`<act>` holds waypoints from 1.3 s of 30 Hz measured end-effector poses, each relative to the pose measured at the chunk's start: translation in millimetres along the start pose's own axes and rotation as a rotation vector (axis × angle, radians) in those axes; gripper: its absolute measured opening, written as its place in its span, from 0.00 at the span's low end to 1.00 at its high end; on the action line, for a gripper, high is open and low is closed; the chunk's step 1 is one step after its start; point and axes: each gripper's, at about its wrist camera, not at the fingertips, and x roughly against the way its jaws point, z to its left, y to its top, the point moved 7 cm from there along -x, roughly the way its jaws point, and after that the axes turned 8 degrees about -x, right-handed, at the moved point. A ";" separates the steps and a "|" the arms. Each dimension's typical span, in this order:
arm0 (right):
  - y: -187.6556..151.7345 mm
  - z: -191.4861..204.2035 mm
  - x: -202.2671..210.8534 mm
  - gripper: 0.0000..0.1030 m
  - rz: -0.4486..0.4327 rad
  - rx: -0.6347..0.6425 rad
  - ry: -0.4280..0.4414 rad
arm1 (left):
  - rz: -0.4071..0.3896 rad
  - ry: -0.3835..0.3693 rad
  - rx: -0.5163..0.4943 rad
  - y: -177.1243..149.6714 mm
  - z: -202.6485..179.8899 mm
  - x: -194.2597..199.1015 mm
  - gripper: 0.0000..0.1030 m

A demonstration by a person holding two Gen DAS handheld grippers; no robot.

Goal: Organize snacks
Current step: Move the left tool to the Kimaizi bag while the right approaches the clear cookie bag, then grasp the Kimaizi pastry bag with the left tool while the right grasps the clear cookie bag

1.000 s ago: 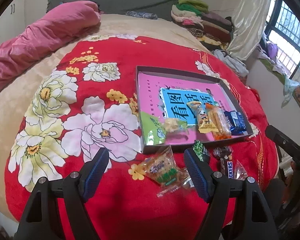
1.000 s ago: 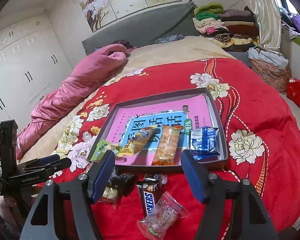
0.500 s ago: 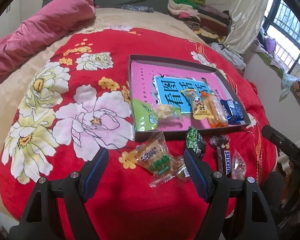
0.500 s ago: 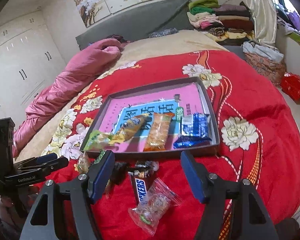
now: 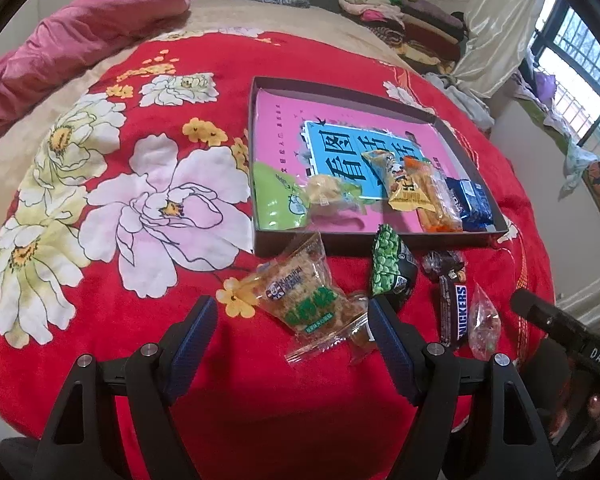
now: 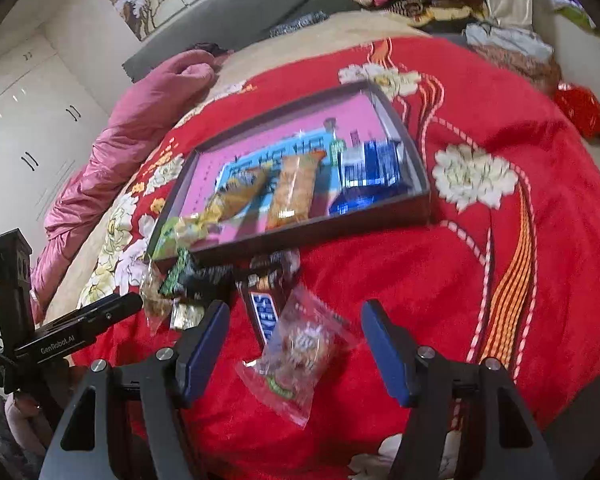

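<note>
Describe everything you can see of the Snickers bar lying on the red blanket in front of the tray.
The brown Snickers bar is a long, sealed, glossy wrapper with a blue-and-white logo panel. It lies flat on the red floral blanket, outside the shallow dark cardboard tray, its far end pointing toward the tray's near wall. A clear crinkly candy bag overlaps its near end, and a dark crumpled wrapper sits at its far end. No gripper touches it.

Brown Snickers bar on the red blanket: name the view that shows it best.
Left wrist view: the brown Snickers bar lies sharp, its lettering readable. In the right wrist view the bar is blurred and its near end sits under a clear snack packet.
</note>
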 end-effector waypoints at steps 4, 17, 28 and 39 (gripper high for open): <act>-8.7 -1.7 -5.2 0.66 0.030 -0.004 -0.010 | 0.013 -0.012 0.001 -3.2 -0.1 -1.5 0.76; -24.4 -5.4 -21.2 0.66 0.108 -0.020 -0.003 | 0.029 -0.078 0.023 -11.4 -4.9 -5.0 0.76; -33.5 -4.5 -38.3 0.43 0.142 0.024 -0.014 | 0.029 -0.115 0.095 -10.9 -0.7 -14.7 0.76; -15.4 -11.2 -34.5 0.42 0.067 0.074 -0.045 | 0.010 -0.169 0.235 -5.9 10.9 -27.4 0.74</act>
